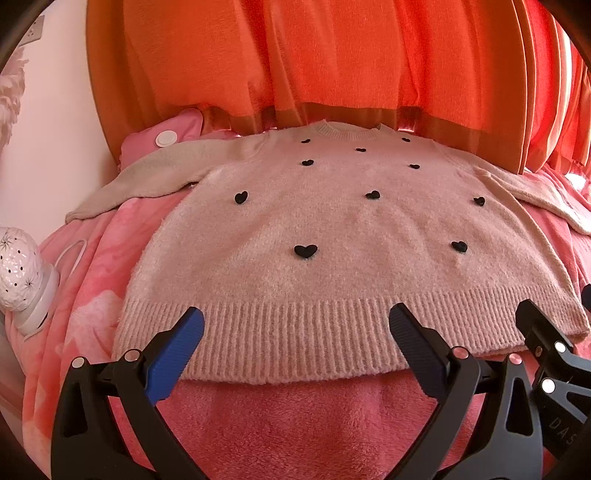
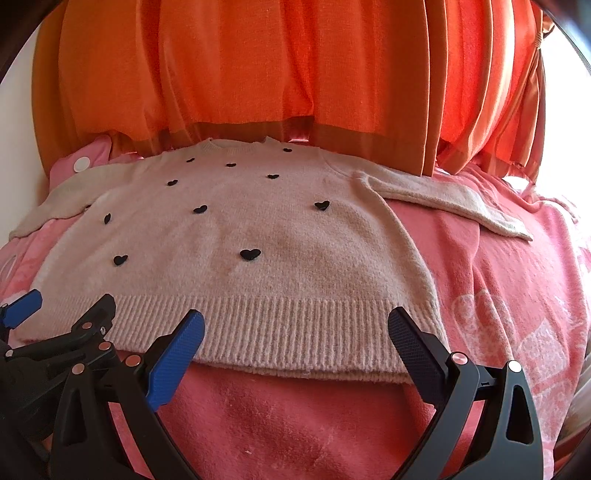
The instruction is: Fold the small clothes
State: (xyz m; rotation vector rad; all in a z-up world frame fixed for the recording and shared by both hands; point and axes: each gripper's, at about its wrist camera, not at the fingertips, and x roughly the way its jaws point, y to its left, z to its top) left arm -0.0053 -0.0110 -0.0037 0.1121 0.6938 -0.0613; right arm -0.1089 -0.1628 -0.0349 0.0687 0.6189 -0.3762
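Orange curtains back the sweater; possibly a lamp beside it.

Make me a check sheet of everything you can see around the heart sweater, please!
Surface: pink fleece blanket, soft and wrinkled at the sides.
Job's things: pink knit sweater with black hearts, lying flat, front up, both sleeves spread out, not yet folded.
Clutter: white perforated lamp at the left edge; pink cushion with a white button behind the left sleeve.
Grippers: left claw open, over the ribbed hem; right claw open, over the hem's right part.
Cables: white cord looped on the blanket beside the lamp.
Surroundings: orange curtain behind; wall socket upper left.
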